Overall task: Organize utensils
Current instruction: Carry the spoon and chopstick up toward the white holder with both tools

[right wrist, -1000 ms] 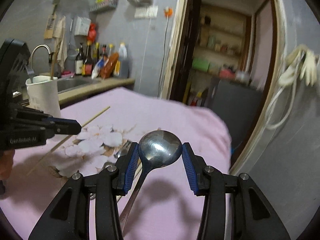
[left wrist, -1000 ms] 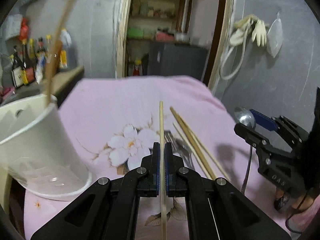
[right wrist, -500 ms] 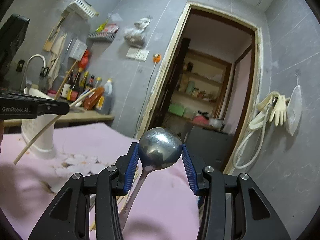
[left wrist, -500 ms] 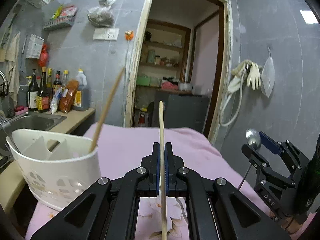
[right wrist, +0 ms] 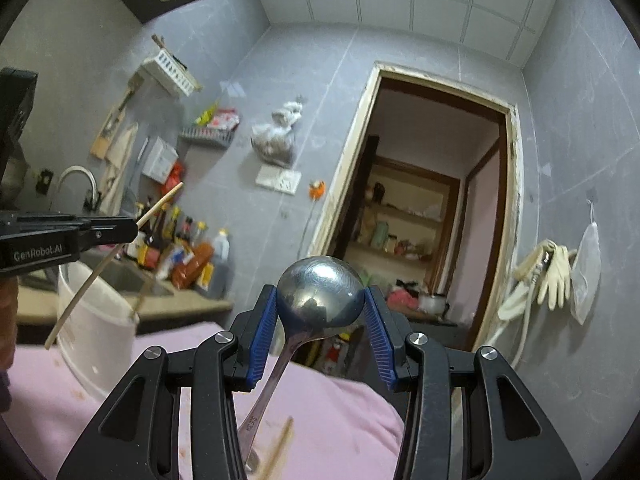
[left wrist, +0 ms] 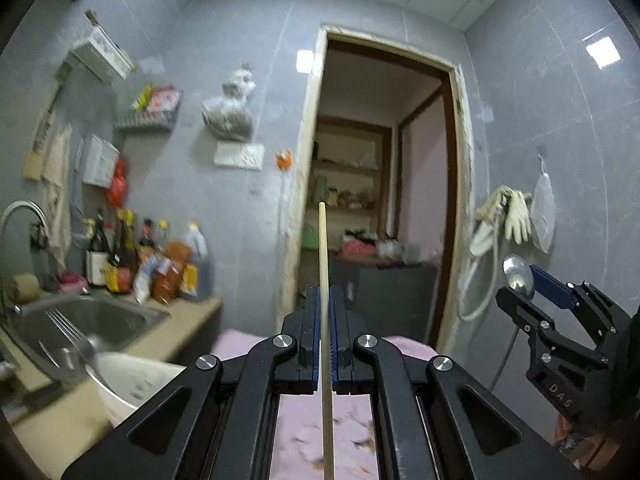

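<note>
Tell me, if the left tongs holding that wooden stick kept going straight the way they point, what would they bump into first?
Probably nothing close. The left tongs, shut on the chopstick, point at the open doorway; the way there looks free, though depth is hard to judge.

holder (left wrist: 132,380) blurred, mostly hidden; chopstick (left wrist: 326,320) lower end cut off.

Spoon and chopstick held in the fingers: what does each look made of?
Spoon: polished metal, probably stainless steel; its bowl mirrors the room and the handle carries a stamp. Chopstick: pale, matte, unpainted wood or bamboo; which one cannot be told.
</note>
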`<state>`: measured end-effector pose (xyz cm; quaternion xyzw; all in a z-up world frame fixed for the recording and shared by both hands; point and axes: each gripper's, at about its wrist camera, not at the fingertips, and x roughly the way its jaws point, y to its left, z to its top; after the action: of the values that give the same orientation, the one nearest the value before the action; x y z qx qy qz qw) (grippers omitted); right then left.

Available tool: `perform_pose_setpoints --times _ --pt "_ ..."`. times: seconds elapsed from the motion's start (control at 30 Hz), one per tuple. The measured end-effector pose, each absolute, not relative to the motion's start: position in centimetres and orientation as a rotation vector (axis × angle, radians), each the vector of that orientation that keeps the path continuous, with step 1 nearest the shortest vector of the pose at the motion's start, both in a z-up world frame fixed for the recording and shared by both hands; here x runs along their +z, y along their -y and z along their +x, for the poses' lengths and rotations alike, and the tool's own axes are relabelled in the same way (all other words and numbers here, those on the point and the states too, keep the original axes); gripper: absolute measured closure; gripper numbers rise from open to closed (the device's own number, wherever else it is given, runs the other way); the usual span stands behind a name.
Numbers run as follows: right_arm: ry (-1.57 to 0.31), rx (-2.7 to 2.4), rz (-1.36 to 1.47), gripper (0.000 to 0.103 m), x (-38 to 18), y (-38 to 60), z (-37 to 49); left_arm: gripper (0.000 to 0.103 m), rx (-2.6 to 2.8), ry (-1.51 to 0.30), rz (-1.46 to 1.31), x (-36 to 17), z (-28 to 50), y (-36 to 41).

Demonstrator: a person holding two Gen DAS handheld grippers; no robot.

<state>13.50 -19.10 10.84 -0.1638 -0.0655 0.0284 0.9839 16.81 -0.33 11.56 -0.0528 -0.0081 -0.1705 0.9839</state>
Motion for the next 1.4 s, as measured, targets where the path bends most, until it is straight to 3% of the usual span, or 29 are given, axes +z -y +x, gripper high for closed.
perform_pose_setpoints --times 0.37,0.67,1.4 --pt "0.19 0.202 -0.204 0.062 14.4 13.3 15.6 0.101 -0.216 0.074 -0.189 14.0 18.7 -9.2" --pt "0.188 0.288 -0.159 0.062 15.7 9.3 18.5 0.101 -0.165 0.028 -0.343 12.5 23.3 -15.0" --pt "0.136 0.269 -0.281 0.061 10.2 4.8 22.4 0.101 -0.013 0.02 -0.243 6.8 26.6 -12.2"
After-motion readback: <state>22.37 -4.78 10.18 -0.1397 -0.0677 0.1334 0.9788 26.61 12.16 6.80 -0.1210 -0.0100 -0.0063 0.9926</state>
